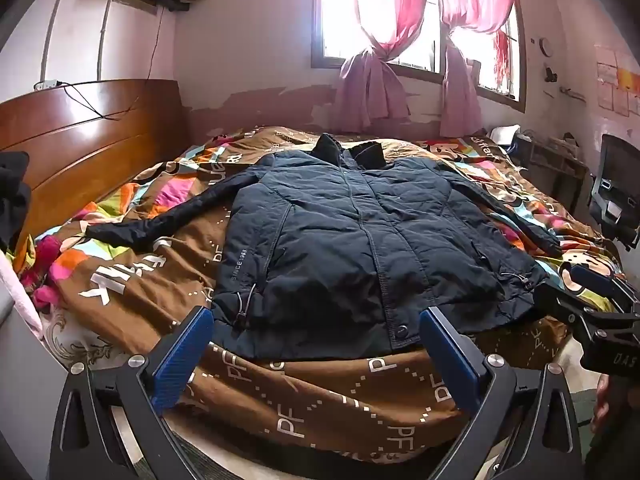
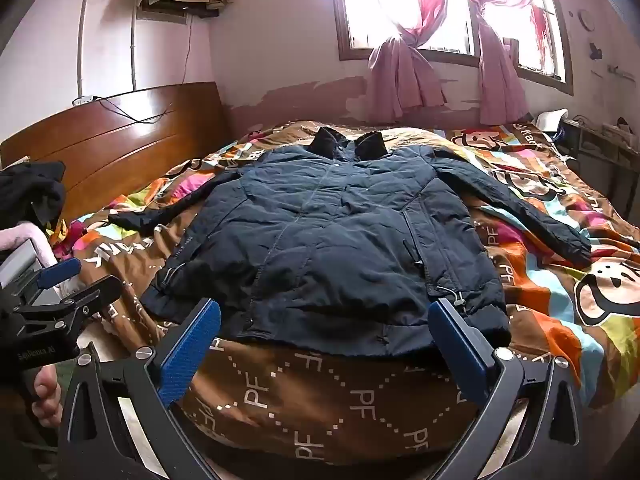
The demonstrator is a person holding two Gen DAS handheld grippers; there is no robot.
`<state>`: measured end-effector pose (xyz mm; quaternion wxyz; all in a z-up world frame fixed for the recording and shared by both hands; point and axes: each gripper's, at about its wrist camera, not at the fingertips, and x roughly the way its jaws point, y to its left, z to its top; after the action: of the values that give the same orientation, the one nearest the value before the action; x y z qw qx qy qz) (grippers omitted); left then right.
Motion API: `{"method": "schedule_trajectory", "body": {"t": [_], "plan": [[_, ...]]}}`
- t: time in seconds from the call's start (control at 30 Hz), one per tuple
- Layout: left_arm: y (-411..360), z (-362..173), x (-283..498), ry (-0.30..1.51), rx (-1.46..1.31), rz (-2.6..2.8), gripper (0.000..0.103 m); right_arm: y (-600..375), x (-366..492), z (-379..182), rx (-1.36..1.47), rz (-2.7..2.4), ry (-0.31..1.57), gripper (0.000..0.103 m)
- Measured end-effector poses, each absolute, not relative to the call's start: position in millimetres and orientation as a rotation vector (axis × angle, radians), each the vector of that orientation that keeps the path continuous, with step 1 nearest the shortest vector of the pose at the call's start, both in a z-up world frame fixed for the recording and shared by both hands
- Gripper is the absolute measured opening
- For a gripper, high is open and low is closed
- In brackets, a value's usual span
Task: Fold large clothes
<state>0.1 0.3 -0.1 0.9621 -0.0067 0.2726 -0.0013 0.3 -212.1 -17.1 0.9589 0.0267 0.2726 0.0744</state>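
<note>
A dark navy padded jacket (image 1: 352,240) lies flat and face up on the bed, collar toward the window, both sleeves spread out to the sides. It also shows in the right wrist view (image 2: 332,248). My left gripper (image 1: 316,344) is open and empty, its blue pads just short of the jacket's hem near the bed's front edge. My right gripper (image 2: 324,340) is open and empty, also just short of the hem. Each gripper shows at the edge of the other's view: the right one (image 1: 592,304) and the left one (image 2: 60,292).
The bed carries a brown and multicoloured cartoon quilt (image 1: 320,400). A wooden headboard (image 1: 80,152) stands at the left with dark clothes (image 1: 12,196) beside it. A window with pink curtains (image 1: 400,20) is behind. A black chair (image 1: 616,192) and a desk stand at the right.
</note>
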Motion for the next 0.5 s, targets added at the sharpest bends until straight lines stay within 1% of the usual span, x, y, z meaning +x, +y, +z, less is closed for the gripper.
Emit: {"method": "schedule_trajectory", "body": {"t": [0.27, 0.5], "plan": [[-5.8, 0.6, -2.7, 0.544, -0.002, -0.010, 0.103, -213.8, 1.0, -17.9, 0.061, 0.154, 0.556, 0.102], [6.1, -0.3, 1.1, 0.556, -0.028, -0.009, 0.103, -209.8, 2.4, -14.1, 0.063, 0.148, 0.562, 0.102]]}}
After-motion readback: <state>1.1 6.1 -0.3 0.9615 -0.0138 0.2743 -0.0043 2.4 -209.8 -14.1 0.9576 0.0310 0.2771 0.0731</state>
